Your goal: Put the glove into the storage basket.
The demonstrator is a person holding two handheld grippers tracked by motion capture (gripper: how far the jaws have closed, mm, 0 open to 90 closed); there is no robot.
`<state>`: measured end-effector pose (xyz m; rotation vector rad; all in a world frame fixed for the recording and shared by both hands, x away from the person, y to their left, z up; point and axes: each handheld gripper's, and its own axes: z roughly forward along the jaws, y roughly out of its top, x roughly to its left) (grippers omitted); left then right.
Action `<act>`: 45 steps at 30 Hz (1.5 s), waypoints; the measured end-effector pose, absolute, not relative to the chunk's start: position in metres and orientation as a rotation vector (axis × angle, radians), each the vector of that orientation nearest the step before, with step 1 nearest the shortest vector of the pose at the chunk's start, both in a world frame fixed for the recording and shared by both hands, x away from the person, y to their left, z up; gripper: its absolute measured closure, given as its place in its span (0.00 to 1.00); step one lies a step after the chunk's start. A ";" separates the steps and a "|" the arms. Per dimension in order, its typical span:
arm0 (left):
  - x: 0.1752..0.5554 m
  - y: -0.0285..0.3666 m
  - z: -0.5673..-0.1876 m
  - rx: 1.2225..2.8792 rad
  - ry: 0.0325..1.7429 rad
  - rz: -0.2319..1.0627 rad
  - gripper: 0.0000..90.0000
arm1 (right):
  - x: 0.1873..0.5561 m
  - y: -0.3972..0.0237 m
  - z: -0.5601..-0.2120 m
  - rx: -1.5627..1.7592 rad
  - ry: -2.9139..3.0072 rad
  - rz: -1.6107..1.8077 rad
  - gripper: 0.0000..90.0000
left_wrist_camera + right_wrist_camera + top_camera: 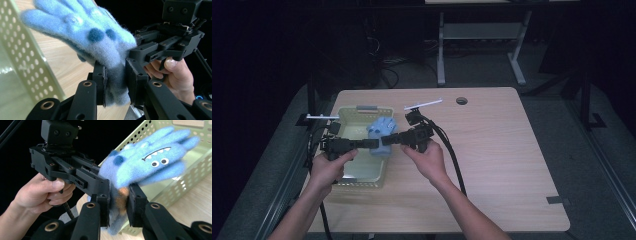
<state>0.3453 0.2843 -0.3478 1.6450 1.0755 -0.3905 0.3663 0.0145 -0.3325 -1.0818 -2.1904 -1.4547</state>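
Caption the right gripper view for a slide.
Both grippers clamp a fuzzy blue monster glove beside a green perforated basket.

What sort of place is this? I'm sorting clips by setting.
Probably a lab or workshop: a bare wooden table, a metal-framed workbench behind it, loose cables on the dark floor.

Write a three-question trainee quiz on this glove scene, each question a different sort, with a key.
1. True or false: both grippers grip the glove.
2. The glove is: A) red B) blue C) black.
3. What green container stands under the glove?

Key:
1. True: the left gripper and the right gripper are each shut on its cuff end.
2. B.
3. The basket.
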 end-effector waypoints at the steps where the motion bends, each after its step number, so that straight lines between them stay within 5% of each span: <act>1: 0.346 0.286 -0.348 1.646 1.080 -0.389 0.79 | 0.367 0.016 -0.333 -1.082 -2.192 -1.448 0.83; 45: 0.363 0.352 -0.369 1.694 1.249 -0.360 0.83 | 0.399 0.091 -0.375 -1.082 -2.096 -1.381 0.84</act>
